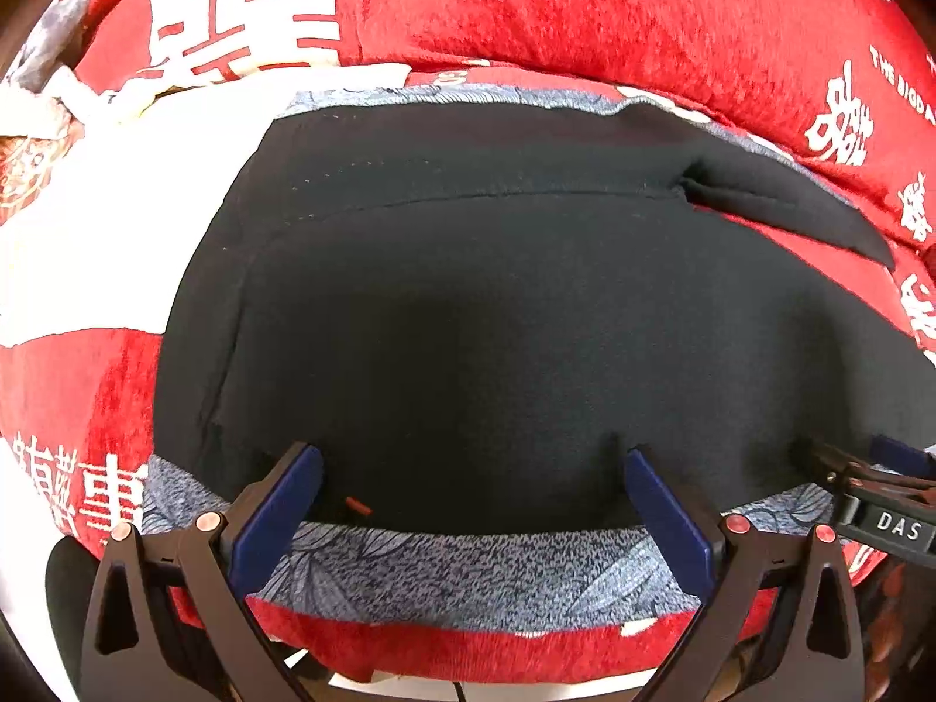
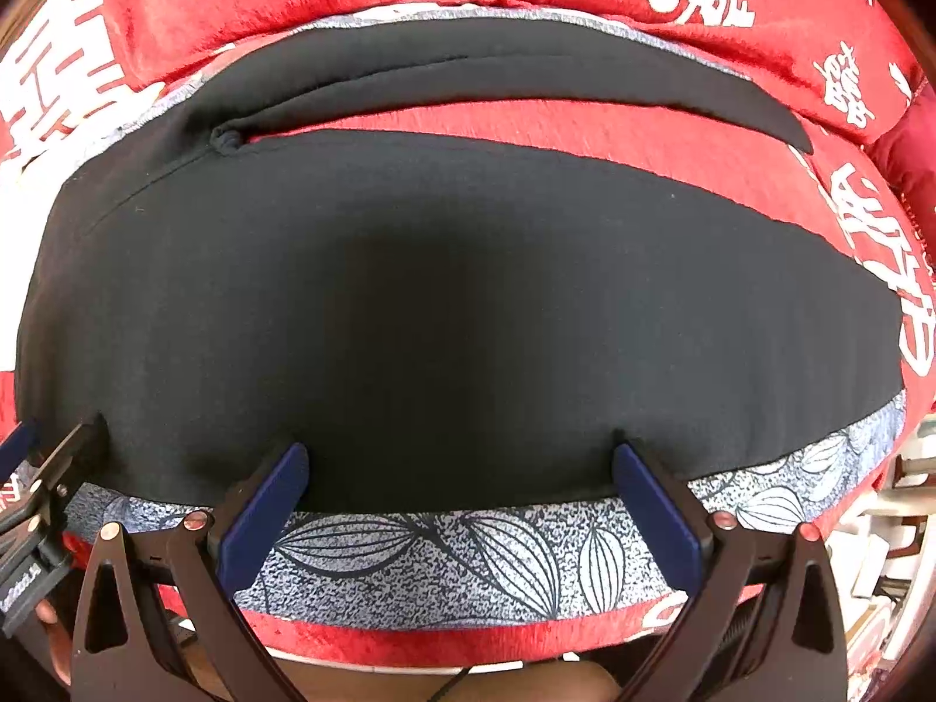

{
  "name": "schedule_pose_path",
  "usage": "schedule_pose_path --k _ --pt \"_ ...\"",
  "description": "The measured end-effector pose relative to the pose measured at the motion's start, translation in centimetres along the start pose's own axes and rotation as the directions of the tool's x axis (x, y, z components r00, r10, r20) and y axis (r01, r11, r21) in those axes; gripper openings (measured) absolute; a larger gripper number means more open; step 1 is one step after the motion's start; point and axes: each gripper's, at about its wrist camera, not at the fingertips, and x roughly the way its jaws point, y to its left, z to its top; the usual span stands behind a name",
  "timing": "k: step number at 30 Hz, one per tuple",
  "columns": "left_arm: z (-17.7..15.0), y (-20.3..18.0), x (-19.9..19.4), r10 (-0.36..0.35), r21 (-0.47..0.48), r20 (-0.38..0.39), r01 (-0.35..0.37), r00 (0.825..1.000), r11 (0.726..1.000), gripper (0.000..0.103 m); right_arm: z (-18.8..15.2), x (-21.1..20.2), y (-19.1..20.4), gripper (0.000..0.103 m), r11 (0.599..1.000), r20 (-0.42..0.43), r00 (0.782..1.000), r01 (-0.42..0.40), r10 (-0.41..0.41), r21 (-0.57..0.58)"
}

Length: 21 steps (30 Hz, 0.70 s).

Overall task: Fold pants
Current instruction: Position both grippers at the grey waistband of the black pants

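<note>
We hold our left gripper (image 1: 474, 462) low over the near edge of the black pants (image 1: 497, 322), its two blue-padded fingers (image 1: 281, 503) spread wide apart with nothing between them but the cloth lying beneath. The tips sit at the near hem of the pants; whether they press on the fabric we cannot tell.

Our right gripper (image 2: 462, 459) stands the same way, fingers (image 2: 655, 503) wide apart and empty, tips at the near edge of the pants (image 2: 456, 304). Each gripper shows at the side of the other's view: the right one at the lower right of the left view, the left one at the lower left of the right view, so the two are side by side along the same edge.

The pants lie spread flat on a grey leaf-printed cloth (image 2: 468, 567), a strip of which shows along the near edge. Under that cloth is a red blanket (image 1: 585, 6) with white characters, covering the surface out to its far edge. A seam runs across the pants toward the far side, and there a narrow black part (image 2: 526, 82) splits off from the main body, with red blanket showing in the gap between them.

At the far left corner, in the left view, lies some crumpled pale stuff (image 1: 41, 111) that we cannot make out.
</note>
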Motion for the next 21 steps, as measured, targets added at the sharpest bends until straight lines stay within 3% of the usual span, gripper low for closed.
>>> schedule_pose_path --k 11,21 --pt "-0.3 2.1 -3.5 0.007 -0.038 0.055 -0.004 0.998 0.999 0.103 0.0 -5.1 4.4 0.103 0.991 0.146 0.989 -0.014 0.033 -0.132" --pt "-0.2 3.3 -5.0 0.034 -0.054 0.084 -0.029 0.996 0.998 0.103 -0.8 -6.3 6.8 0.103 0.979 0.17 0.984 -0.015 0.051 -0.202"
